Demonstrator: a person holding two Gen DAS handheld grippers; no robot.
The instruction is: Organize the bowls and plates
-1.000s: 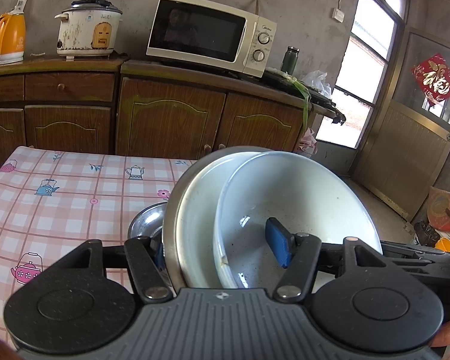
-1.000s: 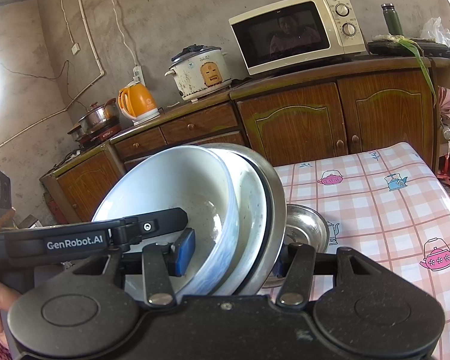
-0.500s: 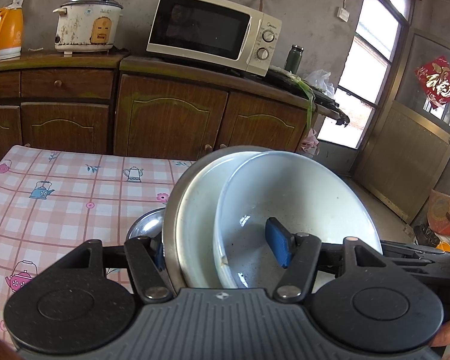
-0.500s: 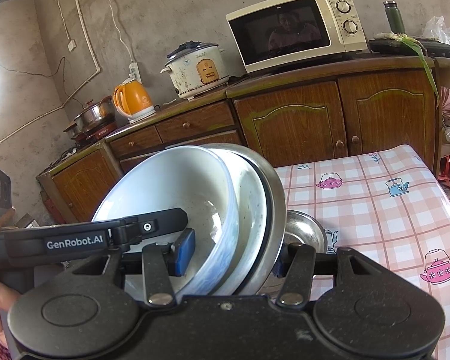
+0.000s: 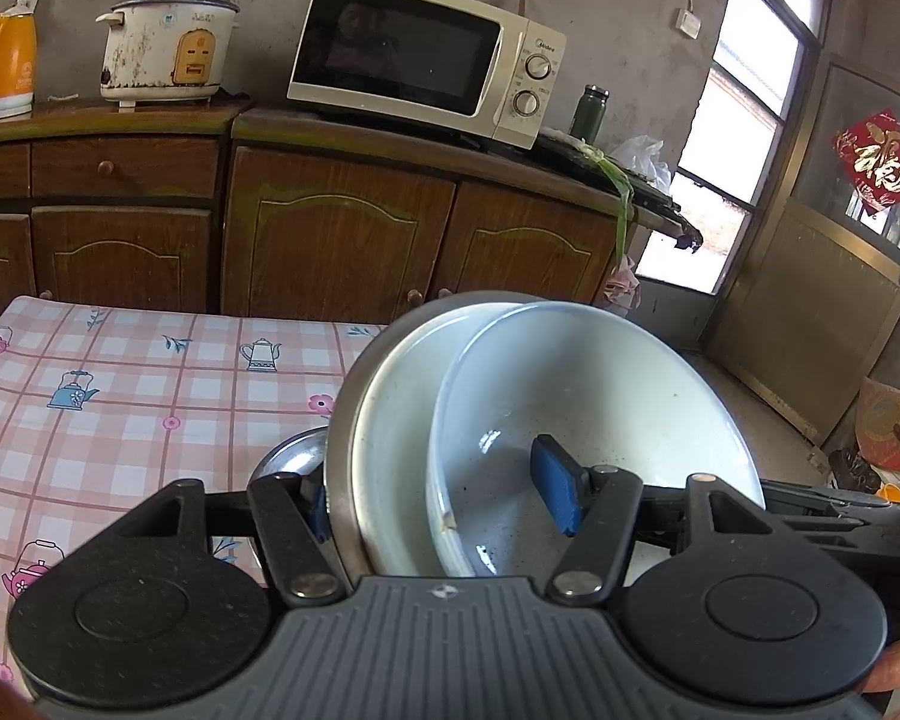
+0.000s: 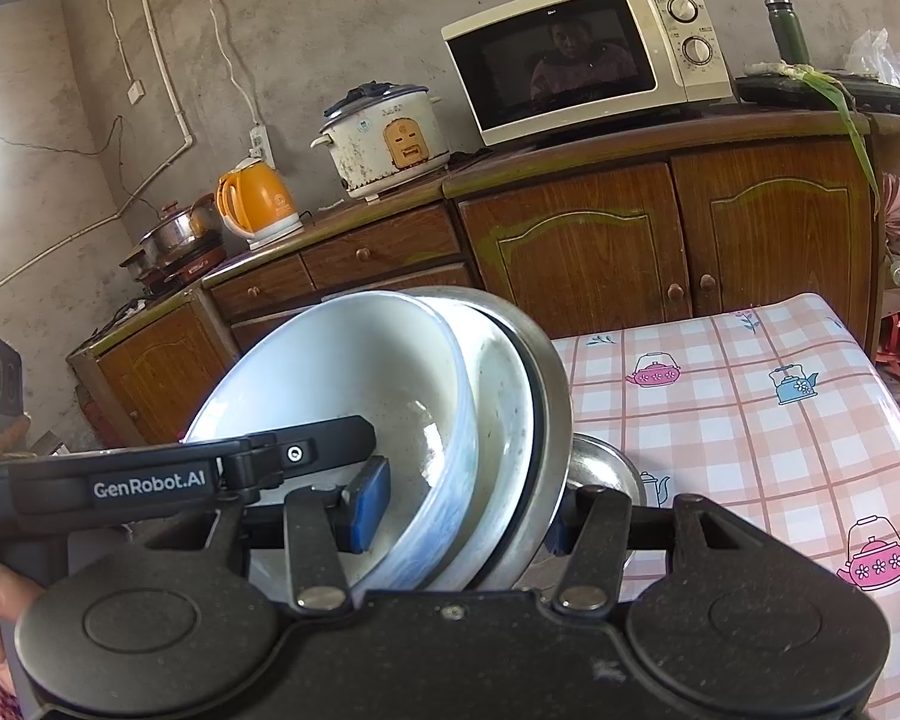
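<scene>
I note the desk (image 5: 120,420) under its pink checked teapot-print cloth. Above its edge, my left hand-held gripper (image 5: 444,498) and right hand-held gripper (image 6: 456,510) each clamp the tilted nested stack (image 5: 510,420): steel basin (image 6: 555,396), white enamel dish (image 5: 390,438), white bowl (image 6: 354,378).

The right gripper (image 6: 453,516) clamped a tilted stack of a white ceramic bowl (image 6: 354,384), white plate (image 6: 501,396) and steel plate (image 6: 549,384), above a pink checked tablecloth (image 6: 750,420).
</scene>
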